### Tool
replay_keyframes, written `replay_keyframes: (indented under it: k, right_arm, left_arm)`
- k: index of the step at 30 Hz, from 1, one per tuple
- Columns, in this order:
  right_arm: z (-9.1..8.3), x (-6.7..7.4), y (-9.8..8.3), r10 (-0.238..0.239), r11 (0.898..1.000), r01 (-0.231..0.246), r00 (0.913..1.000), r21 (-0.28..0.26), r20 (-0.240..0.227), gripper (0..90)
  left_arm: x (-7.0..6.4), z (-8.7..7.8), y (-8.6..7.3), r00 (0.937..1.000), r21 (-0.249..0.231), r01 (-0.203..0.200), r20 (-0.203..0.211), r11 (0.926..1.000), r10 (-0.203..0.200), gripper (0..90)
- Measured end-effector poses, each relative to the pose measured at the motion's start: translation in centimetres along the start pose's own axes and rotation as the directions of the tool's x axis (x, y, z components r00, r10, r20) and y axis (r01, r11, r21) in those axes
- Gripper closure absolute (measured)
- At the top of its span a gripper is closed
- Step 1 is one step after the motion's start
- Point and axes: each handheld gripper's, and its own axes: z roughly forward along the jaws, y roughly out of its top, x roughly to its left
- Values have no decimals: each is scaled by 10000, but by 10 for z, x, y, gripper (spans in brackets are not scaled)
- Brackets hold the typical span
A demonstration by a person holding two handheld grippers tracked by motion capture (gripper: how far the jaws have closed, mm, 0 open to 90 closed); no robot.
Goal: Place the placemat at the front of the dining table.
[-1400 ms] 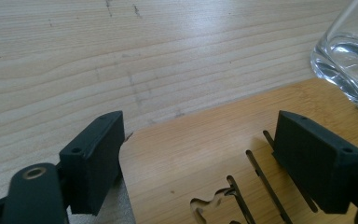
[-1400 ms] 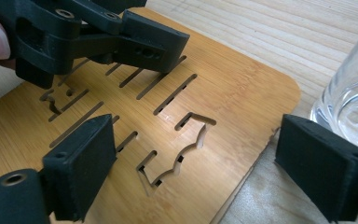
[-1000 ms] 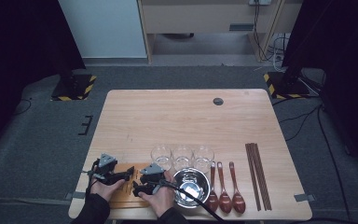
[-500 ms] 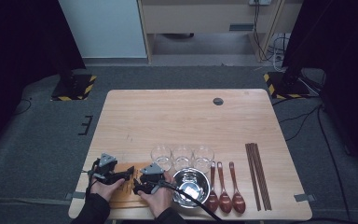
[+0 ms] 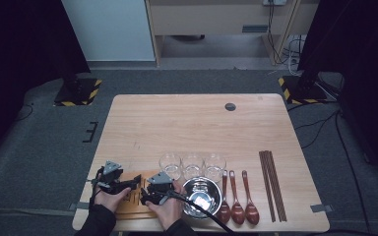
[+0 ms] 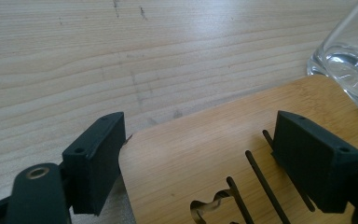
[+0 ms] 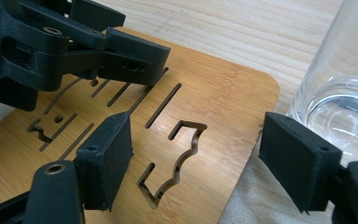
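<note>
At the near left corner of the table (image 5: 192, 123), the bamboo board (image 7: 205, 102) lies flat, its near edge at the table's edge. It is thin, with rounded corners, several narrow slots and 2 shaped cut-outs through it. I judge it light and stiff, smooth on top, and hard to lift off a flat surface. The best hold looks like an edge or corner, 1 jaw under and 1 over; the cut-outs would offer a second purchase.

My left gripper (image 6: 200, 154) sits over the board's left far corner, jaws apart: the left jaw hangs just off the board's edge over the table, the right jaw stands over the slots. Nothing is pinched. My right gripper (image 7: 196, 163) straddles the board's right edge, jaws also apart with the edge between them, not pressing. Its jaws have just been closing a little. In the right gripper view the left gripper shows just beyond, low over the slots.

Just right of the board stands the first of 3 clear glasses (image 5: 170, 164), in a row running right; all 3 look empty. Fragile, and close to my right jaw, so I'd mind that side. Near of the glasses sits a steel bowl (image 5: 202, 195), apparently empty. Farther right lie 3 wooden spoons (image 5: 237, 206), then dark chopsticks (image 5: 271, 184).
</note>
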Motion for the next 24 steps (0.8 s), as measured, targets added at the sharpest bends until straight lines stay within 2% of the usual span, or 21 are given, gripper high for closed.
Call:
replay_keyframes:
  k: [13,24]
  right_arm:
    - [-10,2,11,-312,9994,308,9993,-169,-215,256]
    - [-21,5,23,-628,9966,610,9975,-555,-310,256]
  left_arm:
    - [-2,-15,6,9994,-198,336,-103,9992,-338,178]
    - [-4,-31,15,9988,-525,411,-235,9978,-424,178]
